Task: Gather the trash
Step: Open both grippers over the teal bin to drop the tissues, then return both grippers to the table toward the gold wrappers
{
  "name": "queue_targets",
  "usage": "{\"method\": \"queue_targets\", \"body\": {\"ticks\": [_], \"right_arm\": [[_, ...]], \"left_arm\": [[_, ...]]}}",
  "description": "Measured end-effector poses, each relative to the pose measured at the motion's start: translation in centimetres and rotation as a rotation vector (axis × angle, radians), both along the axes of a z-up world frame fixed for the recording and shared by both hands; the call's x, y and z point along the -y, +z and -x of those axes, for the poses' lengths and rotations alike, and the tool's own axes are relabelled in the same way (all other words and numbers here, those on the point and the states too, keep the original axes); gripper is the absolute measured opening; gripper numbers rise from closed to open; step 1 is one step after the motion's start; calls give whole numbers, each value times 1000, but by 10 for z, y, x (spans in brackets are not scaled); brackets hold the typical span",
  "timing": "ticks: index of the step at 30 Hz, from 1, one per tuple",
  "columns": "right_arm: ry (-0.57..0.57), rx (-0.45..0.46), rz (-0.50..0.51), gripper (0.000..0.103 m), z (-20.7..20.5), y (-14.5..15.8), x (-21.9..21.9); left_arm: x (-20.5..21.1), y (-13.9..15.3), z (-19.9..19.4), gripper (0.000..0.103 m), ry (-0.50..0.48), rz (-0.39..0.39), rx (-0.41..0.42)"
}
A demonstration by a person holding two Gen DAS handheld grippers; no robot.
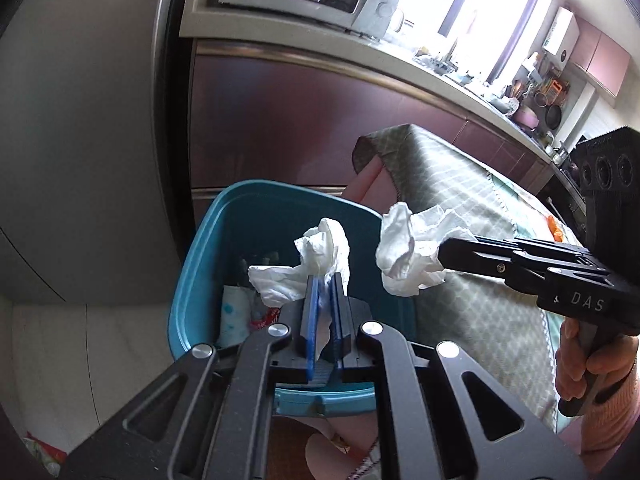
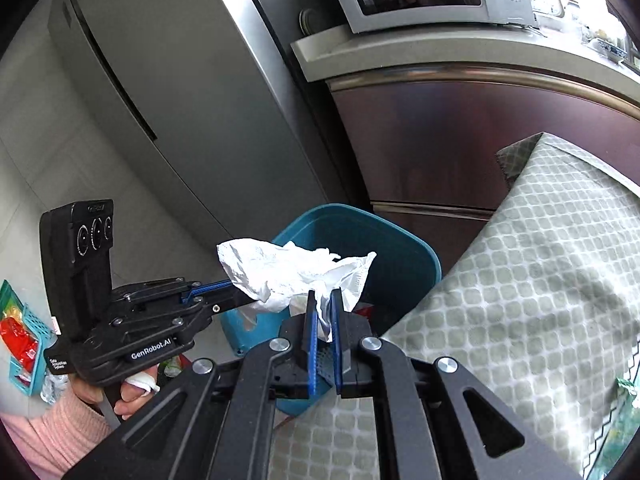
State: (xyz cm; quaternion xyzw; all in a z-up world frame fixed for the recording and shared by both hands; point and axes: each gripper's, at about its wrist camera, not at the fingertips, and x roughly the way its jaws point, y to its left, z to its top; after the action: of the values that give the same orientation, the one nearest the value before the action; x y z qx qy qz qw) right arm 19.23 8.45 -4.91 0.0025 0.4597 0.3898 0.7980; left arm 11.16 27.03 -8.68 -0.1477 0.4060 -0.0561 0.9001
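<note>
**Inspector:** Two crumpled white tissues, each held. The left gripper (image 1: 325,280) has its blue pads pinched on one tissue (image 1: 308,268), which hangs over the mouth of the teal bin (image 1: 192,280). The right gripper (image 2: 323,300) is likewise clamped on the second tissue (image 2: 344,276); from the left wrist view that tissue sits beside the bin's rim, over the edge of the checked cloth (image 1: 460,184).

**Assistant:** Step in hand?

**Inspector:** Judged as the drop into the bin. The left load looks placed for release. The right one should, I judge, be carried across until it is wholly over the opening before the jaws part; tissue is light and may cling to a pad or drift onto the cloth or floor. Open fully, and give a small shake if it sticks.

**Assistant:** Anything unclear?

**Inspector:** The bin's near rim is covered by the gripper bodies in both views. Its contents are only partly visible: some packaging, not identifiable. An orange scrap (image 1: 556,226) on the cloth is cut off behind the right gripper. Coloured items in a basket (image 2: 24,344) at the floor's edge are too distorted to name.
</note>
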Motion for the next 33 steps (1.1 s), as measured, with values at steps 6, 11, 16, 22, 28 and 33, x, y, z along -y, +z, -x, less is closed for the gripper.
{"method": "queue_targets", "body": {"ticks": [6,11,16,22,28,33], "right_arm": [[-11,-19,40,13,-11,-14,-12],[-20,-32,55,13,-16,-23,-14],[-36,-40,51,15,-19,-26,-7],[-41,-28,14,16,-12,-17,7],[-43,30,-7,21,8,2,32],[-83,80,-33,22,27,19,64]], "left_arm": [[0,-19,-12,8,4,1,-40],[2,-29,-20,8,18,26,-55],[11,-30,-24,8,7,21,-50],[25,-15,-16,14,-32,7,3],[51,14,-2,20,-96,-17,87],[77,36,7,25,-156,-14,143]]}}
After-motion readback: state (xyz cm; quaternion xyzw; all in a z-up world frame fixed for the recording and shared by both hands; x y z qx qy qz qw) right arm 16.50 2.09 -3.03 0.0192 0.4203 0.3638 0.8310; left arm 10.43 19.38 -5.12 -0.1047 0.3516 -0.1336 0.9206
